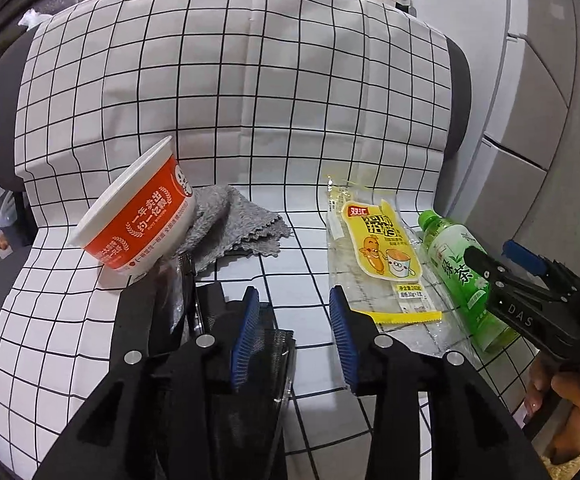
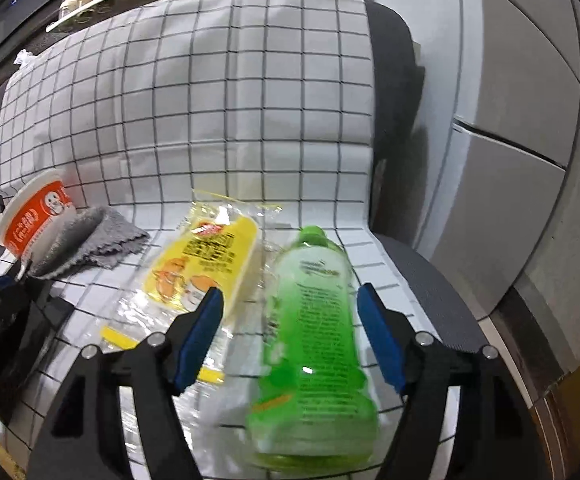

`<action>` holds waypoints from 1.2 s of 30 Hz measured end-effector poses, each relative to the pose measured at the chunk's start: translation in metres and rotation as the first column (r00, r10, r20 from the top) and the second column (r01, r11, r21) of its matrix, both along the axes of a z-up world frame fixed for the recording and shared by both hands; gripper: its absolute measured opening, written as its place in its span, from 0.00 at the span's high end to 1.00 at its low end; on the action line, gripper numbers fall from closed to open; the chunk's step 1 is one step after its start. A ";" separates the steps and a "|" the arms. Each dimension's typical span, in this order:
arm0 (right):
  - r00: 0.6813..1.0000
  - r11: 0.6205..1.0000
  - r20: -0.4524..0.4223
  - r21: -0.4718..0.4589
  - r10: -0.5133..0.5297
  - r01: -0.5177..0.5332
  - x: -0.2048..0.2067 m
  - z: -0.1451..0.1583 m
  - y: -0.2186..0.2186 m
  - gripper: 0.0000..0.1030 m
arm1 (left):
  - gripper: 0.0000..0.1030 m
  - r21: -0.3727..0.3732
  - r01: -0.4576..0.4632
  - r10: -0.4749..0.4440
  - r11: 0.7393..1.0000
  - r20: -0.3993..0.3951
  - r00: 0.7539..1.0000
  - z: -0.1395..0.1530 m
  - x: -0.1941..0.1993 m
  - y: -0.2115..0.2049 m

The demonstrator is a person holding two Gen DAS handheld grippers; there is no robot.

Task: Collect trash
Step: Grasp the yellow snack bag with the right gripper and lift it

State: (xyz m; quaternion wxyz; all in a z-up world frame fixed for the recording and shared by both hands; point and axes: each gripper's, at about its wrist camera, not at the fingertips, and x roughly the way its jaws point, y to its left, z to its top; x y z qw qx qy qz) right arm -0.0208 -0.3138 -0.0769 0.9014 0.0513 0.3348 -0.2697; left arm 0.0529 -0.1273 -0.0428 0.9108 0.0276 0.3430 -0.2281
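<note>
Each camera rides its hand-held gripper, looking forward and down along the fingers, close over the checked cloth (image 1: 226, 92); the left view faces the orange bowl (image 1: 138, 216) and wrapper (image 1: 378, 240); the right view sits nearest the green bottle (image 2: 314, 344); both share bowl, wrapper, bottle.

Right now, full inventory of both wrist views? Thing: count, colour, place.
noodle cup: 1, orange-white, tilted against the cloth, left
cloth: 1, grey, crumpled beside the cup
wrapper: 1, yellow-clear, flat, centre
bottle: 1, green, lying between the right gripper's pads
checked cover: 1, white-black, under everything
mesh object: 1, black, below the left gripper
left gripper: open
right gripper: open
hand: 1, holding the right gripper
</note>
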 end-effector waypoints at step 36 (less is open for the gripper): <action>0.966 0.971 -0.143 0.135 0.217 -0.198 0.086 -0.006 0.058 0.97 | 0.61 -0.011 -0.036 0.036 0.999 -0.054 0.998 -0.017 0.014 0.028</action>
